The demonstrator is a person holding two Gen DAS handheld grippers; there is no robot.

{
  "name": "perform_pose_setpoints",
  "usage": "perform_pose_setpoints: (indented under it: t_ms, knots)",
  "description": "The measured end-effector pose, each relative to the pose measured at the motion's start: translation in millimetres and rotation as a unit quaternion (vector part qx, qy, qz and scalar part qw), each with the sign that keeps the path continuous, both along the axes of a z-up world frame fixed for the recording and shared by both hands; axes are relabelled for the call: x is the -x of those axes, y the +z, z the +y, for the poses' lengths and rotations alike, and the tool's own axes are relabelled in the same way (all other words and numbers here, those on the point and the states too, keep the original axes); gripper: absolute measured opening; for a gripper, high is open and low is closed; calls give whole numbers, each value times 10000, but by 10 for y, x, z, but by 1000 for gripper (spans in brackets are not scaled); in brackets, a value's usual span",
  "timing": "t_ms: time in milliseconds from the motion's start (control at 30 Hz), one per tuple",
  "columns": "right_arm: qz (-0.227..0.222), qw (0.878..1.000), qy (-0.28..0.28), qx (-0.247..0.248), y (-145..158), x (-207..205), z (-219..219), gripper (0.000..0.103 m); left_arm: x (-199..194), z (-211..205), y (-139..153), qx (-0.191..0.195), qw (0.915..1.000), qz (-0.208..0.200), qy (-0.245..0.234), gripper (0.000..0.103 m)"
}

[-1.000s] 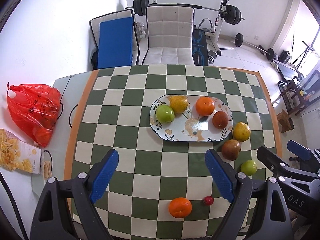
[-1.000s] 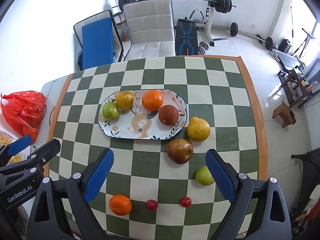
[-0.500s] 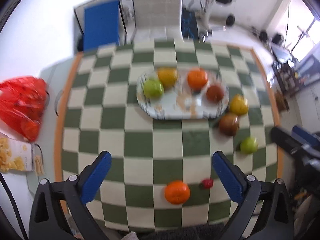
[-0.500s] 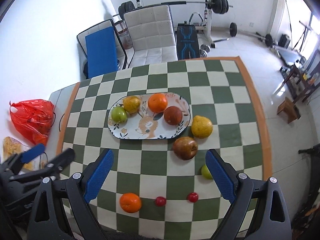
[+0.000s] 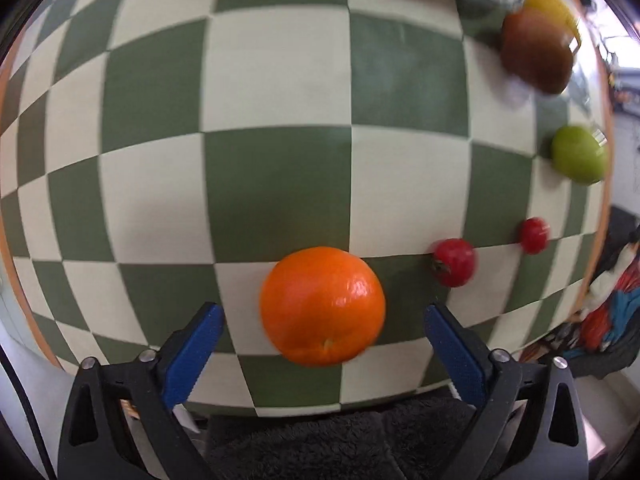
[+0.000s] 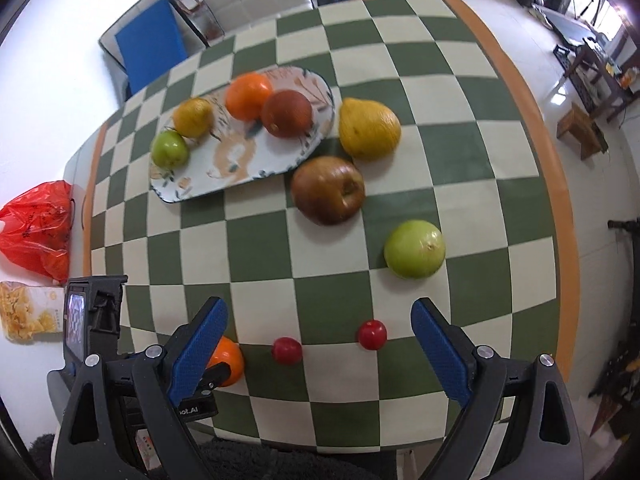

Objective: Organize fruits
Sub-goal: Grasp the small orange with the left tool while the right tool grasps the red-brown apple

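A loose orange [image 5: 322,306] lies near the table's front edge, between the blue pads of my left gripper [image 5: 323,312]. Those jaws are closing, and a gap shows on each side of the fruit. My right gripper [image 6: 319,308] hangs open above two small red fruits [image 6: 287,350] [image 6: 372,334], holding nothing. Its left finger partly hides the orange [image 6: 230,360]. The patterned plate [image 6: 240,176] holds an orange, a dark red fruit, a yellow fruit and a green apple. A yellow pear [image 6: 369,129], a brown-red apple [image 6: 327,190] and a green apple [image 6: 415,249] lie loose right of the plate.
A red plastic bag [image 6: 38,228] and a snack packet [image 6: 28,312] lie left of the chequered cloth. Two chairs [image 6: 152,44] stand behind the table and a wooden stool [image 6: 582,130] to its right. Dark fuzzy fabric [image 5: 320,440] sits below the front edge.
The left gripper dropped steeply and tipped downward, so the orange now fills the space between its fingers. The right gripper also sank toward the table and moved over the small red fruits.
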State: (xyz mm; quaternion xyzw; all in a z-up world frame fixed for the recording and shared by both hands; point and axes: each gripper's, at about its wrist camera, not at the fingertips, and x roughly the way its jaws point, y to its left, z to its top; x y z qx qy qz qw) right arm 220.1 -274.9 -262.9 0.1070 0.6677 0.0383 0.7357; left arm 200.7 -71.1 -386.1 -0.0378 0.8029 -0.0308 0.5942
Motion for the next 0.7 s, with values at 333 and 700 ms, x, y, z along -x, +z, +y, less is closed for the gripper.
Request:
perform_pose_setpoints:
  t_ms: [333,700]
  knots:
    - [50,9999,-110,-20,-318,-411,-32,95,-181,100,122,-292,9983,-496,94,62]
    - [648,9948,-634,-459,-1054,-1151,0,74,-304,327,114,-238,9963,-549,621,63]
